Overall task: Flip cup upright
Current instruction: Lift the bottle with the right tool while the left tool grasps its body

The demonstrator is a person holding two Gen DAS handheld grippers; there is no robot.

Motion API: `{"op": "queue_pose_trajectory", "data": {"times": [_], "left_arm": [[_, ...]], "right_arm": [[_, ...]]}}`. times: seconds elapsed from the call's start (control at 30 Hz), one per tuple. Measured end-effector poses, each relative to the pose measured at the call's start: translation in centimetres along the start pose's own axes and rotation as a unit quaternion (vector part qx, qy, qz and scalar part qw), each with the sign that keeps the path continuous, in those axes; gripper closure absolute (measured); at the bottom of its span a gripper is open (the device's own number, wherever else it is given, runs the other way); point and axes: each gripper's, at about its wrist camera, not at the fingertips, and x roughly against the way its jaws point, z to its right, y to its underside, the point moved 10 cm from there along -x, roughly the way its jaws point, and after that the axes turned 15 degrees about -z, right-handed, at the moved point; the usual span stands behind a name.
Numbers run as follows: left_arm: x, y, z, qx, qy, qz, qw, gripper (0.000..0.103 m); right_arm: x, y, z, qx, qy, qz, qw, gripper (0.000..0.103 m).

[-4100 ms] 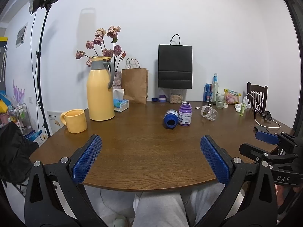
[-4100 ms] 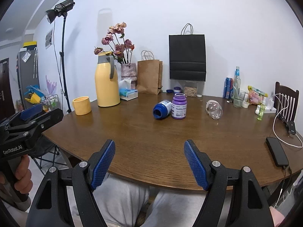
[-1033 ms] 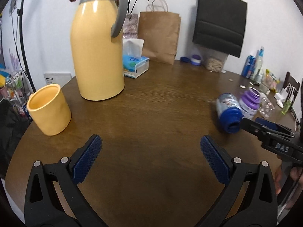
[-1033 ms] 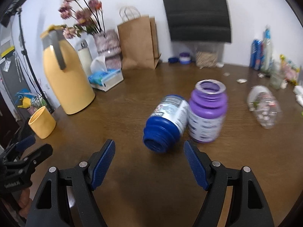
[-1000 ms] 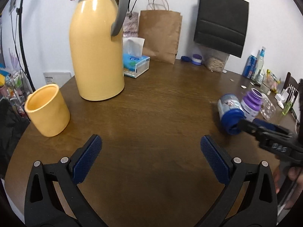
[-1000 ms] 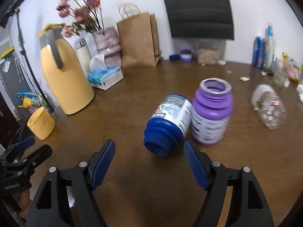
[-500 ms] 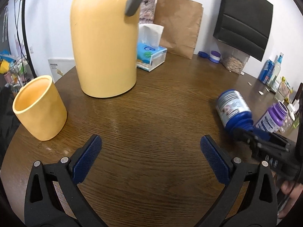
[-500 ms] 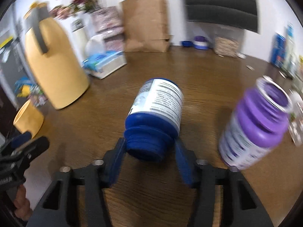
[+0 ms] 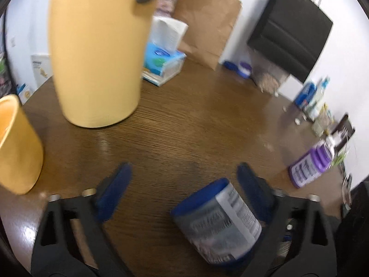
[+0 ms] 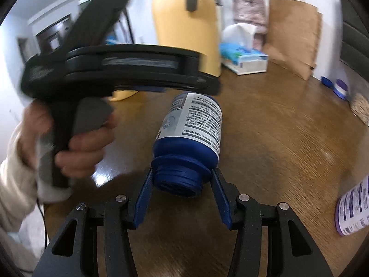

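Right gripper [image 10: 181,198]: jaws narrowed around threaded neck of blue jar [image 10: 191,136], pads at or just off contact; firm grip not confirmable. Jar lies on side on table [image 10: 288,143], mouth toward gripper, base pointing away. Left gripper [image 9: 184,184]: jaws wide apart, holding nothing, straddling jar body; view blurred. To right jar: keep grip square on neck, pivot slowly, left gripper guarding against roll. Beyond: purple jar [image 9: 309,166], yellow flask [image 10: 184,23].
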Motion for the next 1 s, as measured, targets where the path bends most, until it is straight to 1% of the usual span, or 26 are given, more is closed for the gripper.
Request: {"op": "queue_pose_trajectory", "data": {"times": [0.07, 0.1, 0.13, 0.17, 0.2, 0.27, 0.4, 0.43, 0.53, 0.6, 0.63, 0.67, 0.7, 0.77, 0.87, 0.9, 0.93, 0.97, 1.0], "left_arm": [[-0.3, 0.1, 0.4, -0.005, 0.014, 0.000, 0.9999, 0.046], [-0.3, 0.1, 0.6, -0.006, 0.021, 0.001, 0.9998, 0.050], [-0.1, 0.1, 0.6, -0.007, 0.014, 0.006, 0.9999, 0.052], [0.2, 0.0, 0.4, -0.007, -0.002, 0.013, 0.9999, 0.053], [0.5, 0.1, 0.1, -0.003, -0.018, 0.019, 0.9996, 0.053], [0.9, 0.5, -0.1, -0.003, -0.024, 0.022, 0.9995, 0.053], [1.9, 1.3, -0.9, 0.001, -0.059, 0.036, 0.9976, 0.053], [2.1, 1.4, -0.9, -0.001, -0.061, 0.034, 0.9976, 0.053], [2.6, 2.1, 0.0, -0.021, -0.047, 0.021, 0.9984, 0.052], [3.1, 2.4, 0.6, -0.033, -0.038, 0.016, 0.9986, 0.040], [3.2, 2.5, 0.9, -0.036, -0.036, 0.010, 0.9987, 0.027], [3.2, 2.7, 1.1, -0.039, -0.035, 0.004, 0.9986, 0.024], [3.1, 2.9, 1.3, -0.041, -0.034, -0.005, 0.9986, 0.024], [2.6, 3.5, 2.4, -0.061, -0.022, -0.027, 0.9975, 0.023], [0.7, 4.4, 3.4, -0.082, -0.017, -0.063, 0.9945, 0.024], [0.0, 4.5, 3.3, -0.085, -0.025, -0.069, 0.9937, 0.028], [-0.2, 4.6, 3.4, -0.085, -0.024, -0.073, 0.9934, 0.036], [-0.3, 4.6, 3.4, -0.084, -0.022, -0.079, 0.9931, 0.041], [-0.3, 4.5, 3.4, -0.082, -0.018, -0.085, 0.9929, 0.042]], "right_arm": [[0.4, 0.2, 0.8, -0.002, 0.015, 0.006, 1.000, 0.048], [0.5, 0.3, 1.3, -0.006, 0.023, 0.006, 1.000, 0.047], [0.7, 0.5, 1.9, -0.011, 0.034, 0.010, 0.999, 0.047], [0.9, 0.6, 2.6, -0.019, 0.046, 0.012, 0.999, 0.047], [0.8, 0.6, 3.3, -0.025, 0.054, 0.012, 0.998, 0.047], [0.8, 0.4, 4.9, -0.046, 0.067, 0.014, 0.997, 0.047], [0.5, -0.1, 6.3, -0.068, 0.063, 0.018, 0.996, 0.047], [0.4, -0.5, 6.9, -0.073, 0.068, 0.020, 0.995, 0.047], [0.4, -1.1, 8.0, -0.088, 0.073, 0.029, 0.993, 0.047], [0.7, -1.0, 8.4, -0.099, 0.074, 0.038, 0.992, 0.047], [0.8, -0.9, 8.7, -0.104, 0.074, 0.042, 0.991, 0.047], [1.2, -0.7, 9.2, -0.110, 0.075, 0.047, 0.990, 0.047], [1.2, -0.8, 9.5, -0.112, 0.075, 0.049, 0.990, 0.047], [1.9, -0.5, 10.1, -0.122, 0.071, 0.059, 0.988, 0.047], [2.6, 0.1, 10.5, -0.132, 0.068, 0.069, 0.986, 0.047], [2.7, 0.3, 10.6, -0.136, 0.073, 0.069, 0.986, 0.047], [2.7, 0.6, 10.7, -0.141, 0.080, 0.068, 0.984, 0.047], [2.7, 0.7, 10.6, -0.140, 0.085, 0.066, 0.984, 0.047], [2.8, 0.7, 10.3, -0.133, 0.087, 0.066, 0.985, 0.047]]}}
